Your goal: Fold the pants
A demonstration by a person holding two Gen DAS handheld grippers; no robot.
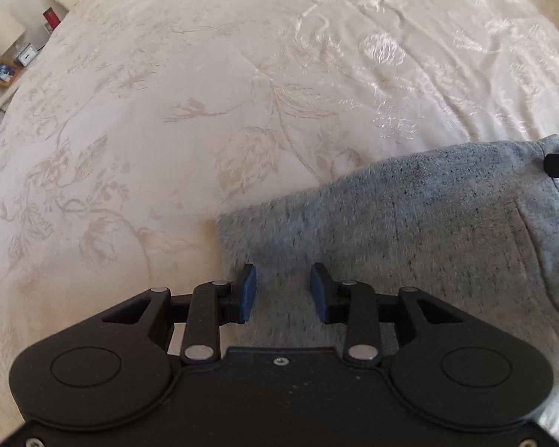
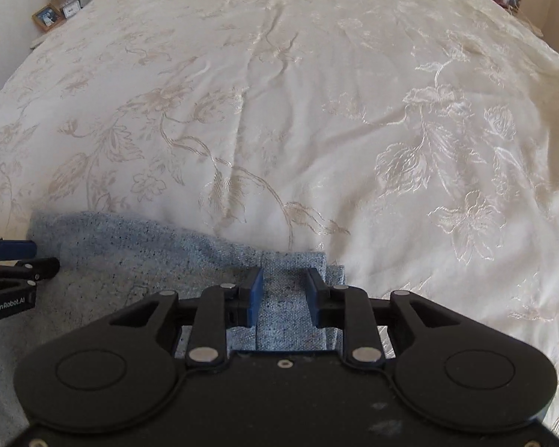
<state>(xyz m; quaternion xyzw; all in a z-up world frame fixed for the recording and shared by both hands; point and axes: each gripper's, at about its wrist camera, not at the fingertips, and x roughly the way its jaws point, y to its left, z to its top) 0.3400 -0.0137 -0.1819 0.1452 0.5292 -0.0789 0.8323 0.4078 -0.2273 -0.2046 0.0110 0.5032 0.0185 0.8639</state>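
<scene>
Fingers of both grippers stand apart, gripping nothing: left gripper [image 1: 283, 290] and right gripper [image 2: 284, 294] each hover above opposite ends of one pair of grey pants [image 1: 410, 223], whose long axis runs between them, on the bedspread [image 1: 167, 111].

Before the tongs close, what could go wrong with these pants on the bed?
1. Both tongs, left and right, stand open over the grey pants, so a shallow bite may catch only the top layer.
2. Under the right tongs, stacked edges show; closing there might miss one layer and spoil the fold.
3. The bedspread is soft and wrinkled; a deep bite could pinch it together with the pants.
</scene>
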